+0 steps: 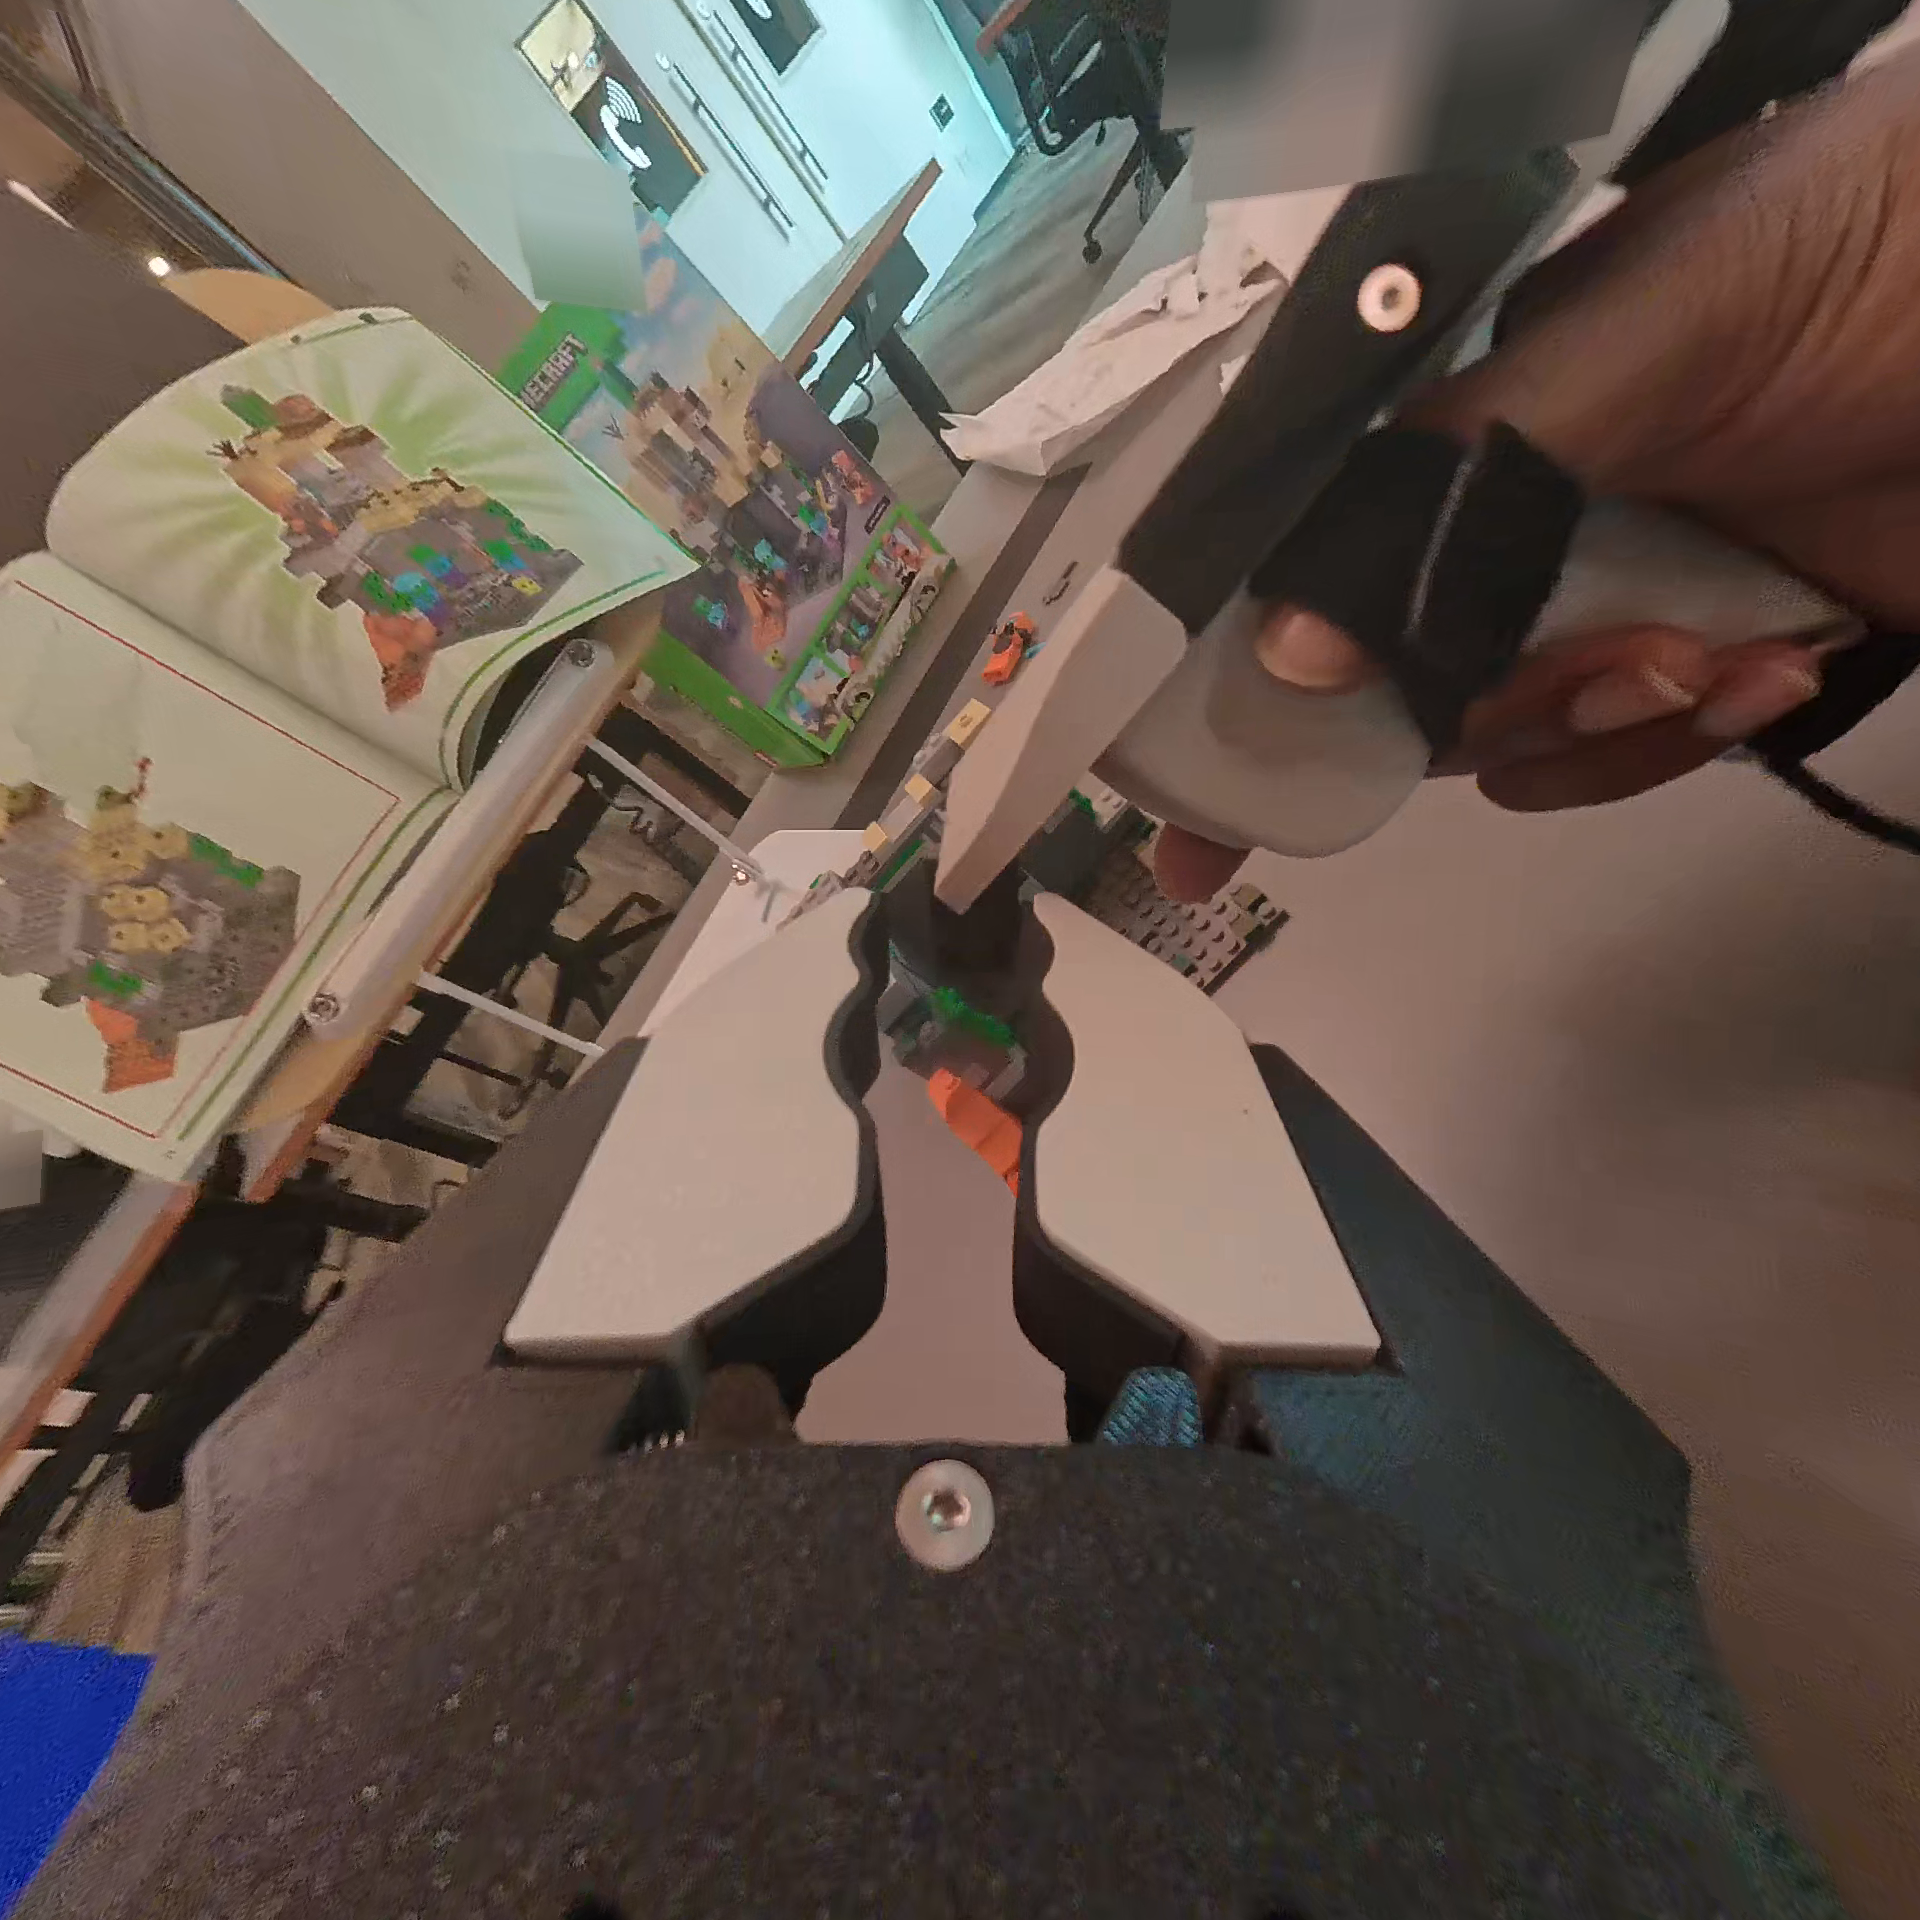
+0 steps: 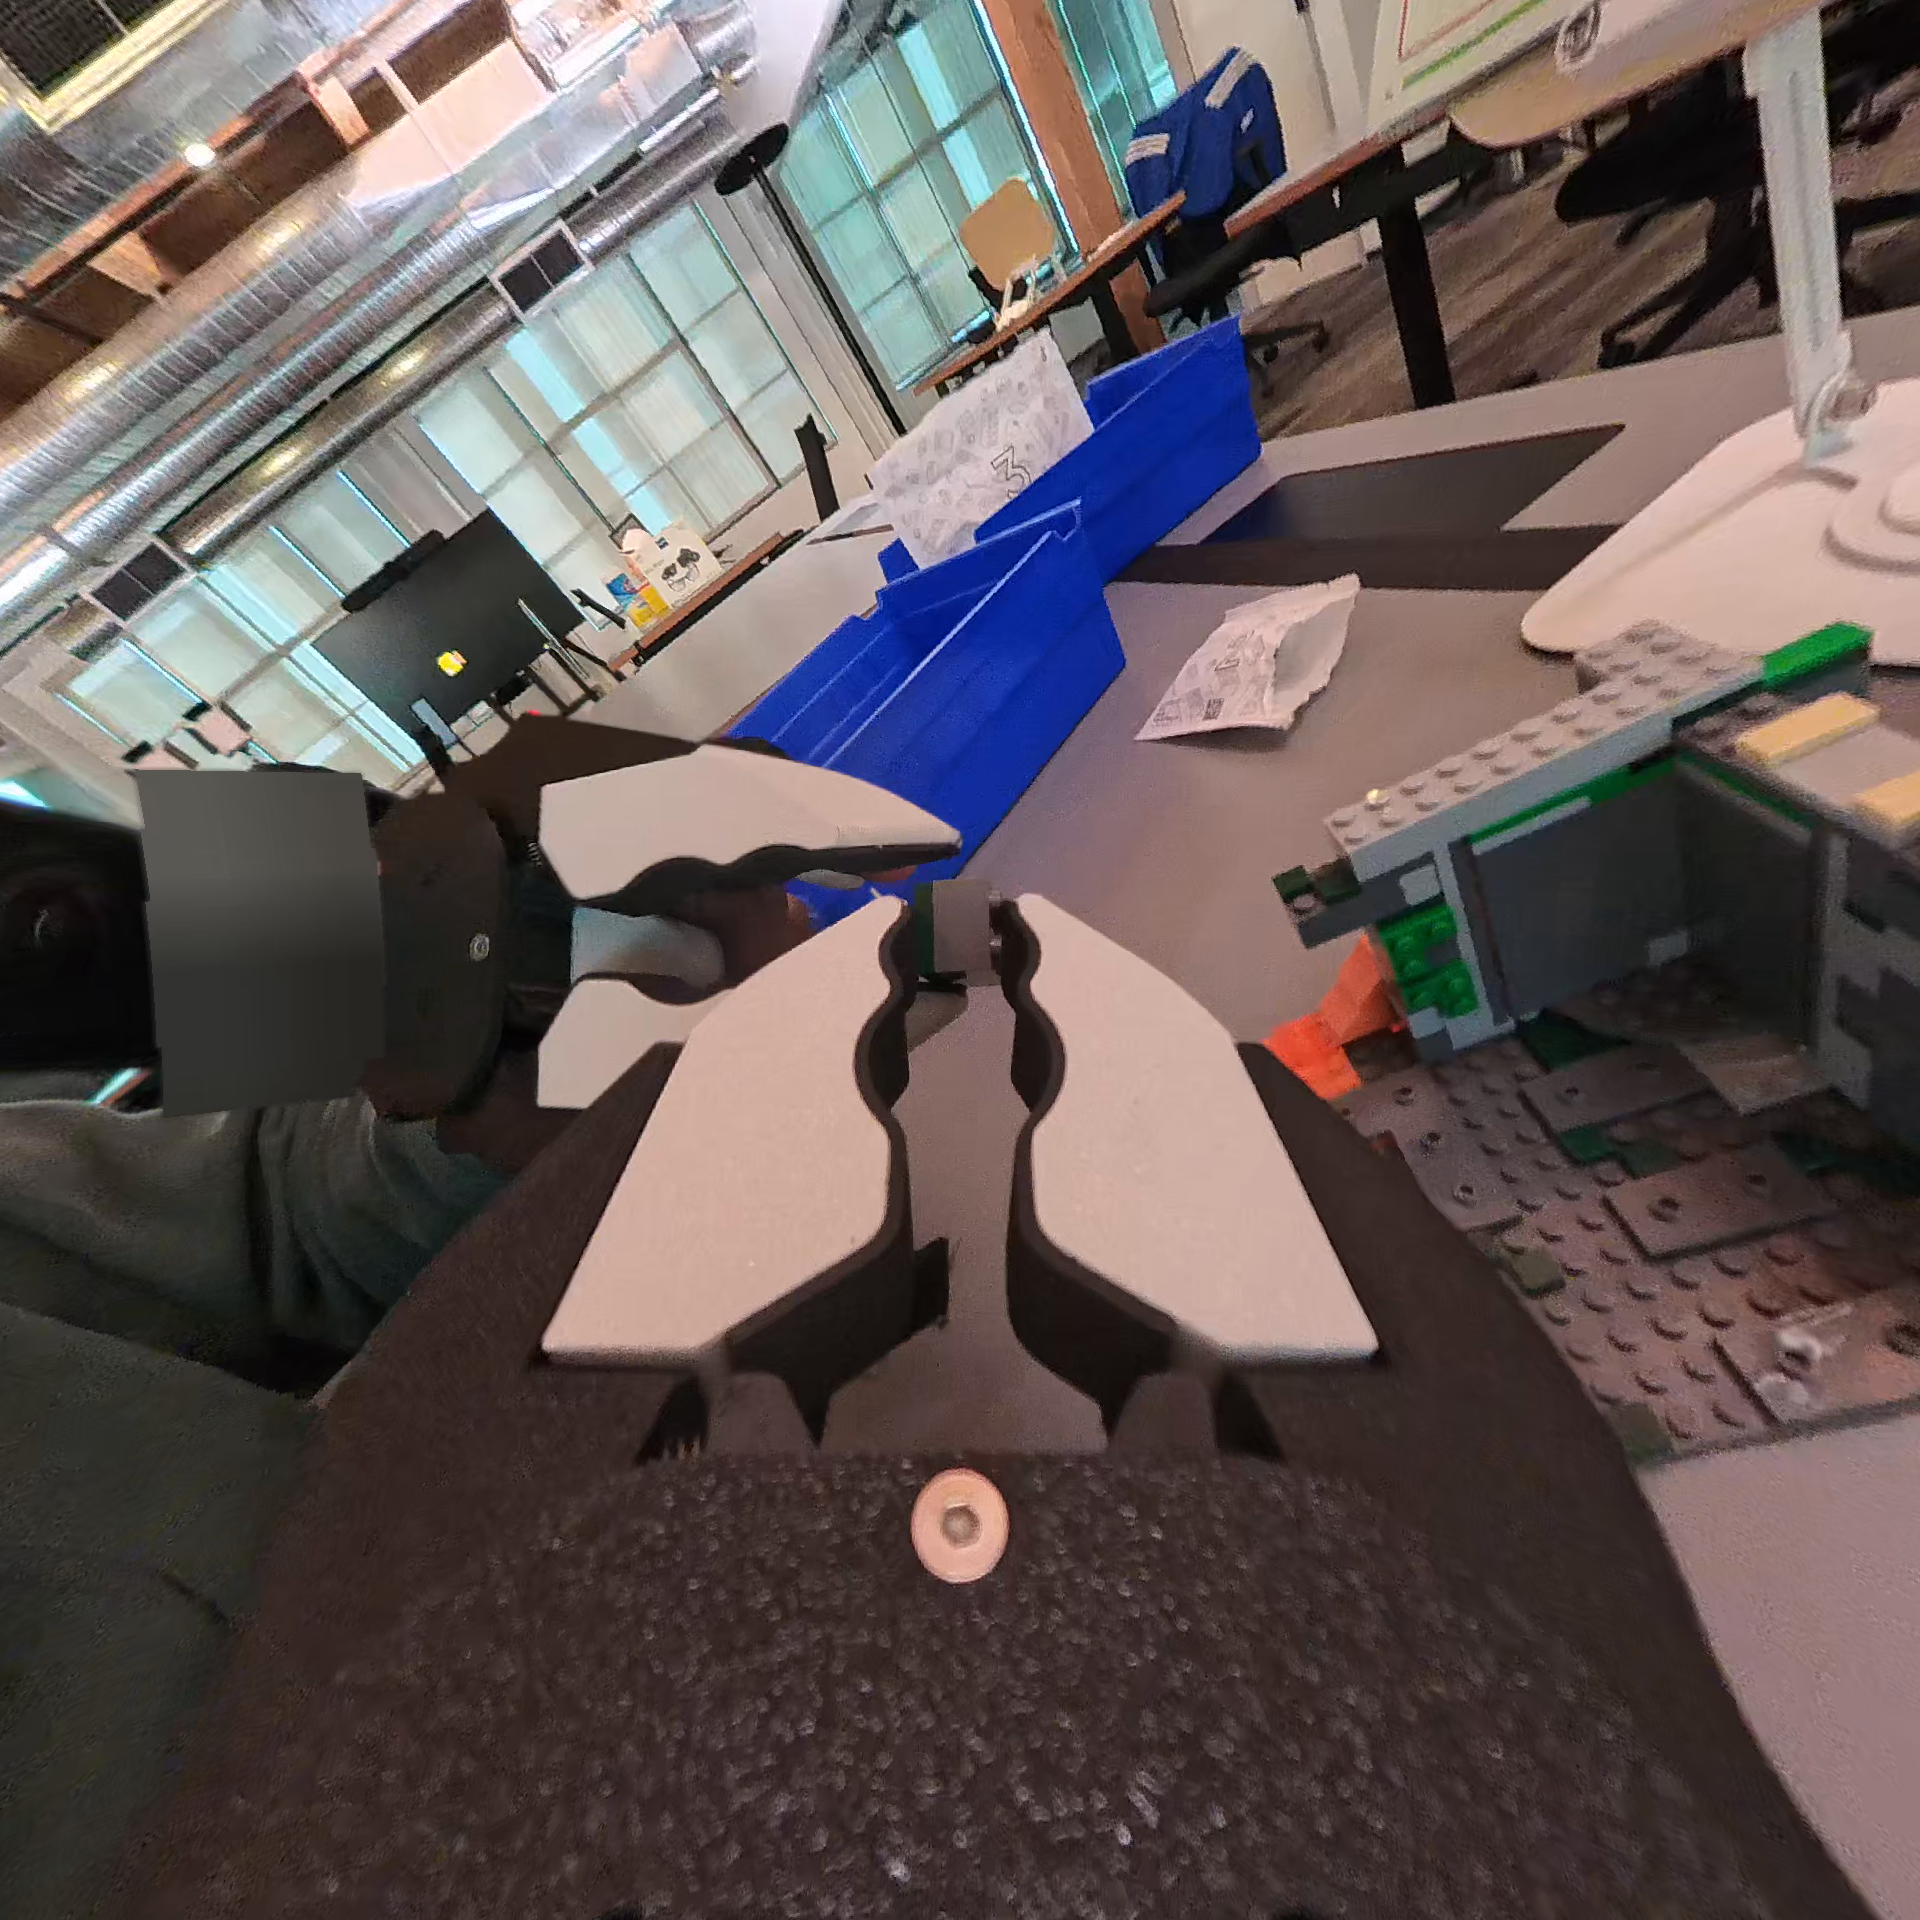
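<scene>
My right gripper (image 2: 956, 927) is shut on a small grey brick (image 2: 958, 935) with a dark green side, held above the grey table (image 2: 1195, 831). In the left wrist view its fingertip (image 1: 966, 873) reaches down between my left gripper's tips. My left gripper (image 1: 951, 920) is open, and nothing shows pressed between its pads. In the right wrist view its upper finger (image 2: 748, 816) ends just above the brick with a small gap. A grey brick building (image 2: 1558, 883) with green and orange parts stands on a studded baseplate (image 2: 1662, 1195) to the right. It also shows beyond my left tips (image 1: 956, 1029).
Blue bins (image 2: 987, 665) and a torn paper bag (image 2: 1257, 665) lie on the table behind. A white stand base (image 2: 1766, 540) sits at far right. An open instruction booklet (image 1: 312, 623) rests on a holder, with the set's box (image 1: 790, 582) and crumpled paper (image 1: 1122, 364) beyond. My two grippers' fingertips are within a few centimetres of each other. About 12 centimeters separates my right fingertips from the grey brick building (image 2: 1558, 883). Left tips and right tips are each some 15 centimeters from the studded baseplate (image 2: 1662, 1195).
</scene>
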`<state>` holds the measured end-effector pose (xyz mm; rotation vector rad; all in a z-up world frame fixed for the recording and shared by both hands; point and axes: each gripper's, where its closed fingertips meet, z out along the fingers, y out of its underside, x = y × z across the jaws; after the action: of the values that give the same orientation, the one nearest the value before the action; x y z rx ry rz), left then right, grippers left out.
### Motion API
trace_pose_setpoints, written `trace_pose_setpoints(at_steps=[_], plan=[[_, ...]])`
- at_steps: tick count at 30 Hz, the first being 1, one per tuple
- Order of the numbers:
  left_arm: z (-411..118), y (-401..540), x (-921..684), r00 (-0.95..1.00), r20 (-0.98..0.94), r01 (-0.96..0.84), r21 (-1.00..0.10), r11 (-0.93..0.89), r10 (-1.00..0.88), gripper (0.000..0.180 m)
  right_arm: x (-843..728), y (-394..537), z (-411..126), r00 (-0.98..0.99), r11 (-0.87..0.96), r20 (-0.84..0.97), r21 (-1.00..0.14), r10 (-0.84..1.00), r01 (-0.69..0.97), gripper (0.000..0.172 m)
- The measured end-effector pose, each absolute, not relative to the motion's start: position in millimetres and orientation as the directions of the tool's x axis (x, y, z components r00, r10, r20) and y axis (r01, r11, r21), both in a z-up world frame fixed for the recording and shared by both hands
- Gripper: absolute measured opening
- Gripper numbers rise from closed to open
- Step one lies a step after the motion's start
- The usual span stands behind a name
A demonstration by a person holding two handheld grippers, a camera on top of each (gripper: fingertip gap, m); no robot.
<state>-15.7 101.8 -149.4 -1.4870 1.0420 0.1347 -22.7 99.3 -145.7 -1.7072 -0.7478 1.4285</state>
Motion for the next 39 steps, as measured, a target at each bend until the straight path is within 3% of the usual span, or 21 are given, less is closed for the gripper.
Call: trace_pose_setpoints(at_steps=[7, 12, 16, 21, 29, 39], plan=[[-161.6, 98.6, -11.2, 0.586, -0.613, -0.646, -0.748, 0.150, -0.530, 0.016, -20.5, 98.3, -157.8, 0.193, -0.626, -0.619, -0.779, 0.761, -0.032, 0.015], [-152.1, 85.8, -4.6, 0.629, -0.356, -0.394, -0.912, 0.112, -0.691, 0.016, -12.9, 92.2, -136.8, -0.031, -0.692, -0.694, -0.713, 0.720, -0.117, 0.020], [-133.6, 69.4, -1.6, 0.554, -0.105, -0.120, -0.992, 0.045, -0.826, 0.016, -4.1, 78.4, -118.6, -0.141, -0.541, -0.526, -0.835, 0.839, -0.103, 0.021], [-116.5, 56.3, -2.9, 0.411, 0.090, 0.091, -0.994, -0.058, -0.907, 0.016, -5.4, 56.2, -117.5, -0.125, -0.217, -0.209, -0.975, 0.970, -0.050, 0.028], [-119.2, 38.1, 2.1, 0.257, 0.109, 0.105, -0.991, -0.085, -0.960, 0.016, -7.9, 36.6, -121.6, -0.190, -0.123, -0.117, -0.992, 0.975, -0.023, 0.021], [-129.5, 32.0, -0.3, 0.189, 0.125, 0.053, -0.992, -0.117, -0.974, 0.016, -9.8, 32.0, -132.9, -0.221, -0.146, -0.154, -0.988, 0.963, 0.054, 0.016]])
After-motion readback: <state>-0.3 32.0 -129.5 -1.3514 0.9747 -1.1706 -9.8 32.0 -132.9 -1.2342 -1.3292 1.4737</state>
